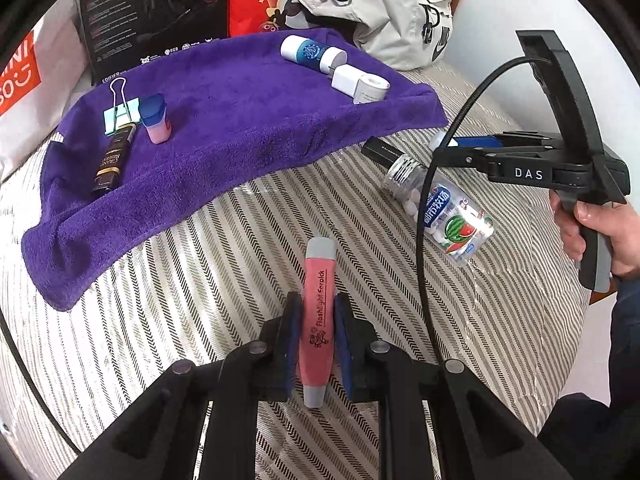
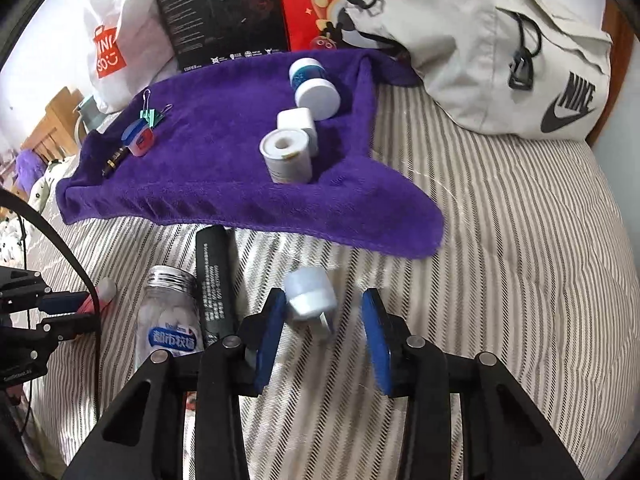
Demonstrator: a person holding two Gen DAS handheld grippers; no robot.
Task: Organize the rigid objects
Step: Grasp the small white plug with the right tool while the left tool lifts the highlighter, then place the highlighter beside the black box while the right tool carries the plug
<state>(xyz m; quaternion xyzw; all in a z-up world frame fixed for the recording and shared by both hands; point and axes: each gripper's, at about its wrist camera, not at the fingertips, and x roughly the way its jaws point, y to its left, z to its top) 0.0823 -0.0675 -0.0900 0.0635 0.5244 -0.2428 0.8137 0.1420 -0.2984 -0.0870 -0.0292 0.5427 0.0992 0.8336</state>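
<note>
Left gripper [image 1: 318,332] clamped on pink earpick [image 1: 318,320] above striped bed, right gripper [image 2: 324,320] spread wide around blurred white plug [image 2: 310,300]; likely slip if closed off-centre.

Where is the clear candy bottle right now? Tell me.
The candy bottle lies on its side on the striped bedcover, just off the purple towel, beside a black tube.

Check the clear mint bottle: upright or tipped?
Tipped. The mint bottle lies on its side on the striped bedcover, silver cap pointing toward the purple towel.
</note>
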